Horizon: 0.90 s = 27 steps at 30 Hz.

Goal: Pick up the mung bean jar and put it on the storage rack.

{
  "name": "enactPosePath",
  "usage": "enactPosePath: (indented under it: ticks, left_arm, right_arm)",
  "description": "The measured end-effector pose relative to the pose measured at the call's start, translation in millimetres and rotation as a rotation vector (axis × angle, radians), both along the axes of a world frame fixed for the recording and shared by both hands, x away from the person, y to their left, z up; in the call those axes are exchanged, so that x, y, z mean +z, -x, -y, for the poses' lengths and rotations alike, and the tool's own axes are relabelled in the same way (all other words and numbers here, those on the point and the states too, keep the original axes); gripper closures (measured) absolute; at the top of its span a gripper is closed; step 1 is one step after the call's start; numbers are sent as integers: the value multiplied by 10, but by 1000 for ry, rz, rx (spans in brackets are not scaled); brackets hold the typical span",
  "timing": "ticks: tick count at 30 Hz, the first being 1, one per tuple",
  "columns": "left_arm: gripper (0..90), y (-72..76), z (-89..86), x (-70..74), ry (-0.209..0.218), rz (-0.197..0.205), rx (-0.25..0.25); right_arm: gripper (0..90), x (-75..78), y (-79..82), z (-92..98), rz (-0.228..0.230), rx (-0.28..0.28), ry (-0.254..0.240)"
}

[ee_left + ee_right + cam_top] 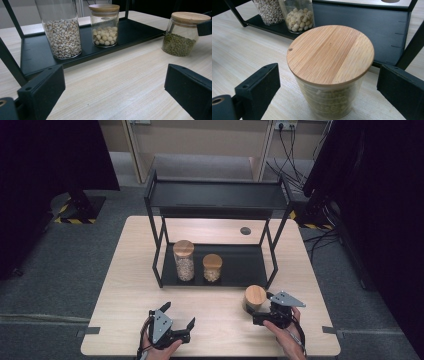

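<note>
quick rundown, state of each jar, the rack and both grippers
tall jar: upright on the rack's lower shelf, lid on, part full of pale grains
short jar: upright beside it, lid on
green bean jar: on the table, lid on, between the right gripper's jaws, not clamped
rack: top shelf bare
left gripper: open
right gripper: open

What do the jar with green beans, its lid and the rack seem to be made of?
Jar: clear, glossy, likely glass; the beans show through its wall.
Lid: pale wood, perhaps bamboo, matte; straight grain stripes run across it.
Rack: black, matte, probably painted metal; thin straight bars and flat shelves.
</note>
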<state>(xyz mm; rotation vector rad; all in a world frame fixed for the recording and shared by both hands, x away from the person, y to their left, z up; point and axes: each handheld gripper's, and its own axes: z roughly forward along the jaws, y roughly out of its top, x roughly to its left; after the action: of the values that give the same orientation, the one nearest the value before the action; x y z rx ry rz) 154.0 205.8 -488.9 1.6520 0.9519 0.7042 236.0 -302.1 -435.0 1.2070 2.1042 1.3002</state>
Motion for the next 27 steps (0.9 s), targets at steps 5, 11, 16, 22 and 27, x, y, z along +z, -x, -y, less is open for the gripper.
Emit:
enactPosePath:
  ticks: [5,11,16,22,27]
  left_arm:
    - [27,-2,-1,0,-1,-1,-1]
    - [26,-3,0,-1,0,-1,0]
    - [27,-5,-1,-2,0,-2,0]
    - [27,-6,0,-1,0,-3,-1]
    - [27,-8,-1,-3,0,-4,0]
  right_arm:
    - [66,-10,-31,-38,-3,-1,10]
    - [132,-13,-78,-73,0,1,24]
    - [212,-20,-92,-89,4,10,39]
    - [244,-41,-74,-108,20,4,50]
    - [255,-18,-56,-116,36,9,53]
